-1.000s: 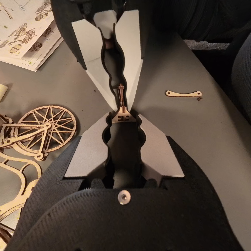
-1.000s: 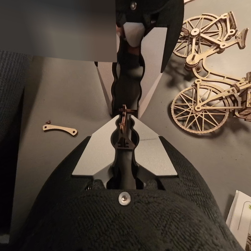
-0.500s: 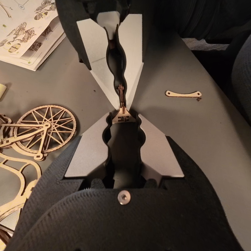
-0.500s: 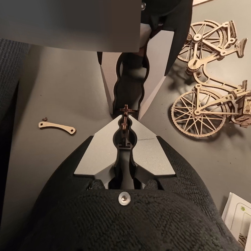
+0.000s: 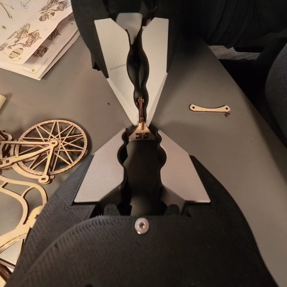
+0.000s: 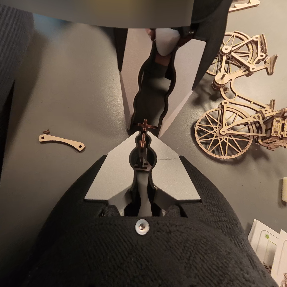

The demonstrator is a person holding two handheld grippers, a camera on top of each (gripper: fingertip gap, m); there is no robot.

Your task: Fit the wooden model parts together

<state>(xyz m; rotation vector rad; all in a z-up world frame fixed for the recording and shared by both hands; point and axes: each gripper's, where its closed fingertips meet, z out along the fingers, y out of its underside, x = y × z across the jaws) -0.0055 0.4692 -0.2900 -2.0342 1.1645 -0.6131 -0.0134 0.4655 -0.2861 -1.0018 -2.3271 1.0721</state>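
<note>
The left hand-held gripper [image 5: 142,134] pinches a flat triangular wooden piece [image 5: 141,134] at its tips; the right hand-held gripper [image 6: 143,140] clamps a thin wooden strut [image 6: 142,142], tip to tip above the table [image 5: 201,147].

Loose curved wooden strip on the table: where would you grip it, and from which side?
Grip the curved wooden strip at its narrow middle, coming straight down, fingers across its width. It lies flat on the grey table, apart from other parts, so probably only its thin edges offer purchase.
</note>
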